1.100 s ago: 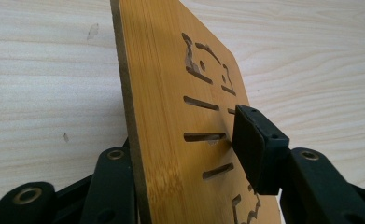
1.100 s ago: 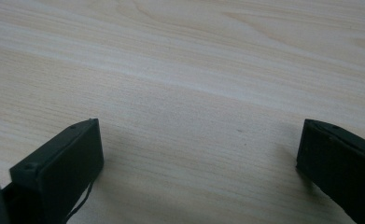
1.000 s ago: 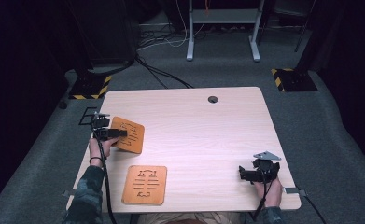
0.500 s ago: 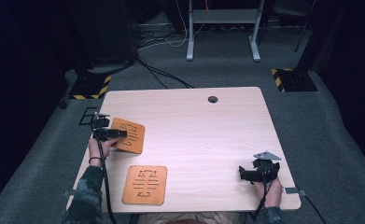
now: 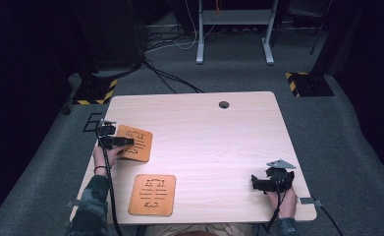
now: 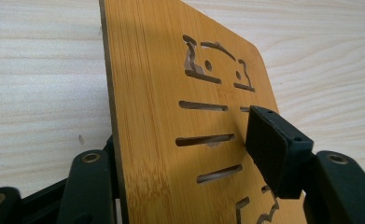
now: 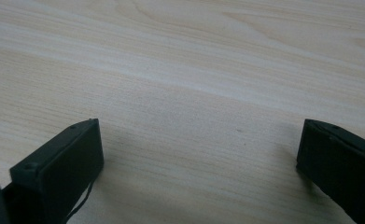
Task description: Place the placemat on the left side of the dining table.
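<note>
I have the left hand-held gripper [image 5: 125, 141] clamped on the far bamboo board [image 6: 171, 116], lifted at the tabletop's [image 5: 219, 142] left edge, placement pending; the right hand-held gripper [image 5: 254, 183] rests wide open, empty.

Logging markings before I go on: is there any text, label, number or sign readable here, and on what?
None: no readable text.
Board in the left gripper: bamboo board bears only cut-out slots and shapes, no letters.
Second board: cut-out pattern, no words.
Floor plates: yellow-black hazard stripes, no lettering.
</note>
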The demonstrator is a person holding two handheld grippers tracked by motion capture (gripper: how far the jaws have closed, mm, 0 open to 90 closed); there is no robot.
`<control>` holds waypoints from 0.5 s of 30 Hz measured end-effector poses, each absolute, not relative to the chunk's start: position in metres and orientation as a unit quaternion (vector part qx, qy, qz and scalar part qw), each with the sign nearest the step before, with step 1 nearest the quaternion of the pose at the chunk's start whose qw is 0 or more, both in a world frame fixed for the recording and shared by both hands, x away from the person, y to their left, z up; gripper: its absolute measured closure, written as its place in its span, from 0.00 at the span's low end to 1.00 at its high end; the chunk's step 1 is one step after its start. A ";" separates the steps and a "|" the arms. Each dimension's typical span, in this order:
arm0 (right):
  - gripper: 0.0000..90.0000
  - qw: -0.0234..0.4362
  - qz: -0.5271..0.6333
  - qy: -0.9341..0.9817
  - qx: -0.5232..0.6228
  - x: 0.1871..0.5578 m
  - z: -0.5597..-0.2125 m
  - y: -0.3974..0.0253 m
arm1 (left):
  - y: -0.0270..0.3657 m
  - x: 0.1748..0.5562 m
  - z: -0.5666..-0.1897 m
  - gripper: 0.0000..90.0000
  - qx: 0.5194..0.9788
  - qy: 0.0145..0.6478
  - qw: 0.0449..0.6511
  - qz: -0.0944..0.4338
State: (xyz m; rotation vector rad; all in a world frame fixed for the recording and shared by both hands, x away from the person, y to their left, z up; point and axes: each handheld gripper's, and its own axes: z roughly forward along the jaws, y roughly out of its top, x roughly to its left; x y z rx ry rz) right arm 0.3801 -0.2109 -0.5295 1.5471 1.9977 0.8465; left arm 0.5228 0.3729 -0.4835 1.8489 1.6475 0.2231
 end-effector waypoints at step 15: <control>0.00 0.235 0.309 0.729 0.564 0.380 -0.529 -0.211 | 0.369 0.523 -0.484 0.37 0.711 0.624 0.307 0.101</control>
